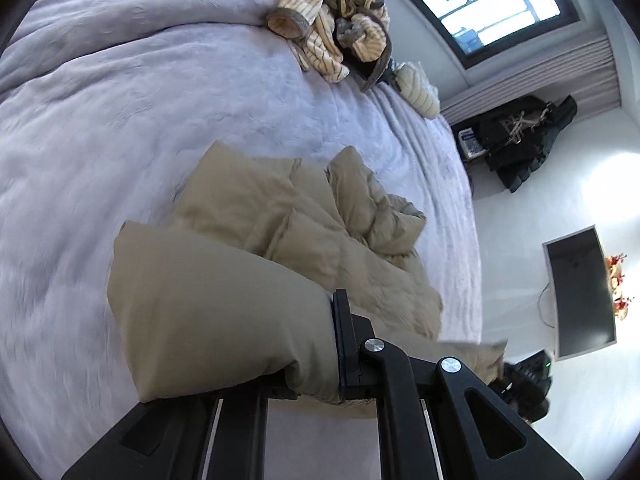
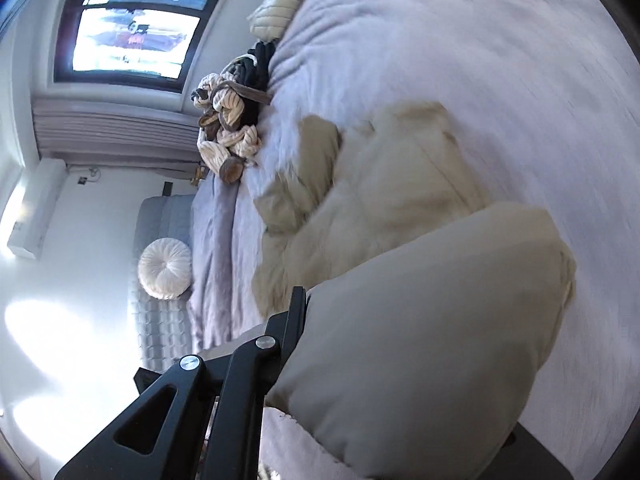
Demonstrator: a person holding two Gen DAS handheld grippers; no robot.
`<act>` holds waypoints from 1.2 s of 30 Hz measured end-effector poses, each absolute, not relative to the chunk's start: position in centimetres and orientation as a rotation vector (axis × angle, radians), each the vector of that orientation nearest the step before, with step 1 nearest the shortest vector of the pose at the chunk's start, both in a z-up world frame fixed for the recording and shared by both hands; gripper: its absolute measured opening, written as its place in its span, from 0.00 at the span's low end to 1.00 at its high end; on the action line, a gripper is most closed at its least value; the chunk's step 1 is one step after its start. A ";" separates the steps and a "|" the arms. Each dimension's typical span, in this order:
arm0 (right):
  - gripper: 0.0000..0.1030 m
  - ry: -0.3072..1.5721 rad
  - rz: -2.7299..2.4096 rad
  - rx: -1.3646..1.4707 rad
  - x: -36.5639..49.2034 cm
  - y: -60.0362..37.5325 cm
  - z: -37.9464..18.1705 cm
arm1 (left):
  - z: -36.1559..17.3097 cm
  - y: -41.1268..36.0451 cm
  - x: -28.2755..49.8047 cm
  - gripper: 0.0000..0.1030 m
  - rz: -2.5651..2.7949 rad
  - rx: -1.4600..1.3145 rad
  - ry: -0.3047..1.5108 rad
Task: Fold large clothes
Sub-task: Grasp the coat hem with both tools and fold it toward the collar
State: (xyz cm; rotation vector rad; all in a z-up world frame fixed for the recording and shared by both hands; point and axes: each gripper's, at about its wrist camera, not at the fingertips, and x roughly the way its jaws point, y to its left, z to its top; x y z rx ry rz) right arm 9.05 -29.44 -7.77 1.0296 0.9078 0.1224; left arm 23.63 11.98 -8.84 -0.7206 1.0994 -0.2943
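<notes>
Beige puffer jacket [image 1: 304, 232] sprawled on the lavender bed [image 1: 120, 120], near edge lifted off it. Left claw [image 1: 320, 360] clamped on one padded corner, bulging leftward over the jaws. Right claw [image 2: 316, 340] clamped on another corner, bulging to its right. Striped cream knit heap [image 1: 332, 28] sits further up the bed, well apart.

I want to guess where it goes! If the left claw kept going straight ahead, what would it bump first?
Probably the tan jacket it already grips, bunched just ahead; beyond that, the bed.
</notes>
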 end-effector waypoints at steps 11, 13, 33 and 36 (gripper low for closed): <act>0.10 0.978 -0.027 0.915 20.2 -30.5 -11.7 | -15.8 9.9 34.7 0.12 -0.237 -0.586 1.224; 0.10 0.999 -0.053 0.892 20.8 -30.4 -12.4 | -16.1 9.2 35.3 0.12 -0.230 -0.542 1.235; 0.15 1.051 -0.109 0.949 21.3 -30.8 -13.7 | -11.6 8.0 33.6 0.88 -0.139 -0.216 1.149; 0.25 1.046 -0.108 0.939 20.9 -30.5 -13.1 | -11.0 8.4 32.9 0.88 -0.114 -0.186 1.118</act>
